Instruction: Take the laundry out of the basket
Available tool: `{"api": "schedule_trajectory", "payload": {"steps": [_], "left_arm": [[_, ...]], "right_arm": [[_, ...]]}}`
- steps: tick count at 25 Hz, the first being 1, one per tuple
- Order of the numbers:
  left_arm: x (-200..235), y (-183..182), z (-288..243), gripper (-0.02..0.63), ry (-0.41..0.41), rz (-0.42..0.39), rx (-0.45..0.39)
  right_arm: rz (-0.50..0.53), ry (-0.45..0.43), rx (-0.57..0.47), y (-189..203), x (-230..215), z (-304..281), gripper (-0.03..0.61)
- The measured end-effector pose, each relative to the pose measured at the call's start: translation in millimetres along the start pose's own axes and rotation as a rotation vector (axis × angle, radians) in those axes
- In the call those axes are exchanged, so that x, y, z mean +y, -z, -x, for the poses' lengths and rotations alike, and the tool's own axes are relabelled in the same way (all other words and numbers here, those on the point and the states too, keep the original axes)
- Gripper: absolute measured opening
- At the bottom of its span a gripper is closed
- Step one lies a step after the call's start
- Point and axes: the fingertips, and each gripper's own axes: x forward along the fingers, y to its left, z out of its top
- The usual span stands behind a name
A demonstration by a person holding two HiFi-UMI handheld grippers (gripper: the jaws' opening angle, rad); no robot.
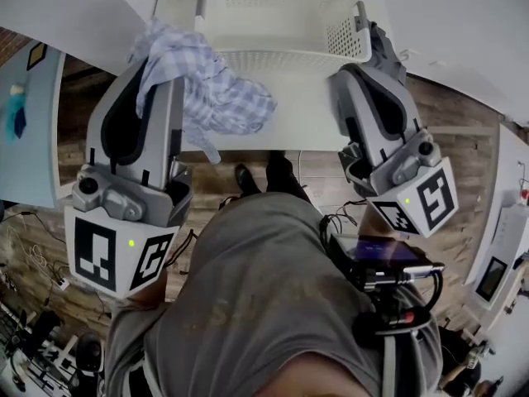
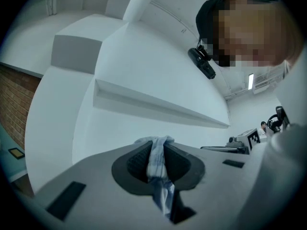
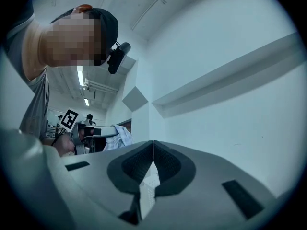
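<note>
Cloth (image 1: 225,98) is held clamped in the left tongs (image 2: 156,151) beside the basket (image 1: 281,57) on the tabletop (image 1: 307,124); the right tongs (image 3: 152,153) are pressed together, empty.

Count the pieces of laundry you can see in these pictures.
1: a checked cloth pinched in the left hand-held gripper, hanging at the near left corner of the basket. The basket's far end is out of view, so more may be hidden.
</note>
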Motion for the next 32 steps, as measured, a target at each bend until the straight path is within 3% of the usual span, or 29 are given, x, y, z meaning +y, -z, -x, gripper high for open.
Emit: {"api": "schedule_trajectory", "payload": {"steps": [11, 21, 32], "left_arm": [[-17.3, 101.9, -31.6, 0.048, 0.031, 0.059, 0.065], [-16.2, 188.2, -57.5, 0.049, 0.009, 0.149, 0.156], [-6.4, 261.2, -65.1, 0.052, -0.016, 0.118, 0.275]], "right_arm": [[-0.013, 0.033, 0.075, 26.0, -24.8, 4.9, 0.009], [-0.023, 0.045, 0.136, 48.7, -59.8, 0.1, 0.009], [-0.023, 0.061, 0.163, 53.2, -68.4, -4.4, 0.009]]}}
